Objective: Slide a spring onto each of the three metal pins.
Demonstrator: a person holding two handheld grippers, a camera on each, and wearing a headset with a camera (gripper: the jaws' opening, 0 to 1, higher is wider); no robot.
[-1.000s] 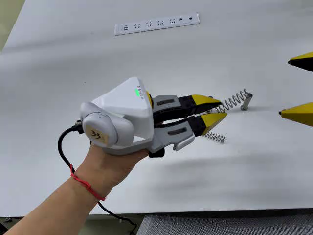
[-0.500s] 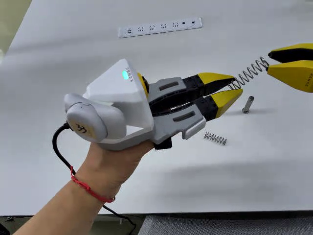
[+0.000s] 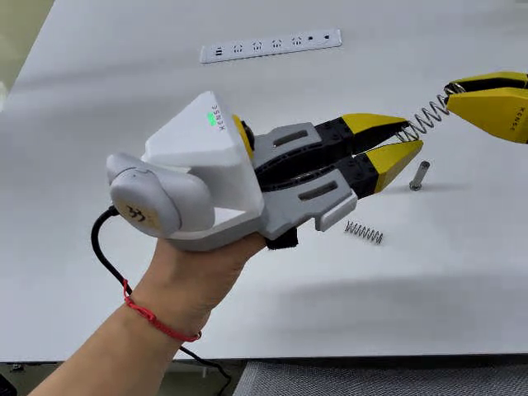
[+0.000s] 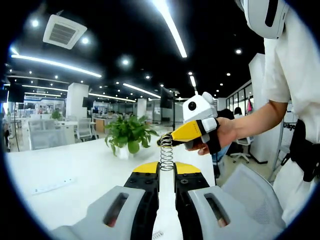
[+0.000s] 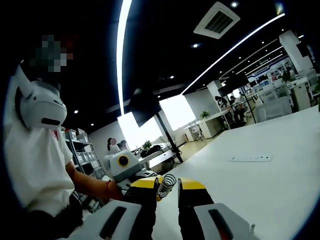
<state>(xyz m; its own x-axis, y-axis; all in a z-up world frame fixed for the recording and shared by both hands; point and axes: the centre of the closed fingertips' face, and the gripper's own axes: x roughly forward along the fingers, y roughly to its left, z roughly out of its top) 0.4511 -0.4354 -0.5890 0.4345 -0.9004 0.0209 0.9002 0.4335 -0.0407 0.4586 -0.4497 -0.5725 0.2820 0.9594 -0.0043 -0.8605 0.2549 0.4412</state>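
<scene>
Above the counter (image 3: 124, 99), the spring (image 3: 425, 118) hung stretched in the air between our two tools, well clear of the surface. The left tongs (image 3: 410, 136) were clamped on its lower end and the right tongs (image 3: 452, 91) were closed on its upper end. A second before, that spring had lain on the counter by the pin (image 3: 419, 176), with the left tongs at its near end and the right tongs standing open off to the side. Since then we had raised it, and the right tongs had come in and shut on its far end. The pin had stayed behind, lying on its side on the counter just below the left tongs, with nothing on it. A second spring (image 3: 363, 233) lay loose nearer to us, apart from the pin, and a power strip (image 3: 271, 45) sat at the far side. We judged that the lift left this spring under control at both ends but on no pin yet. The threading was still to do, and it would call for one tool to let go and take up the pin.
</scene>
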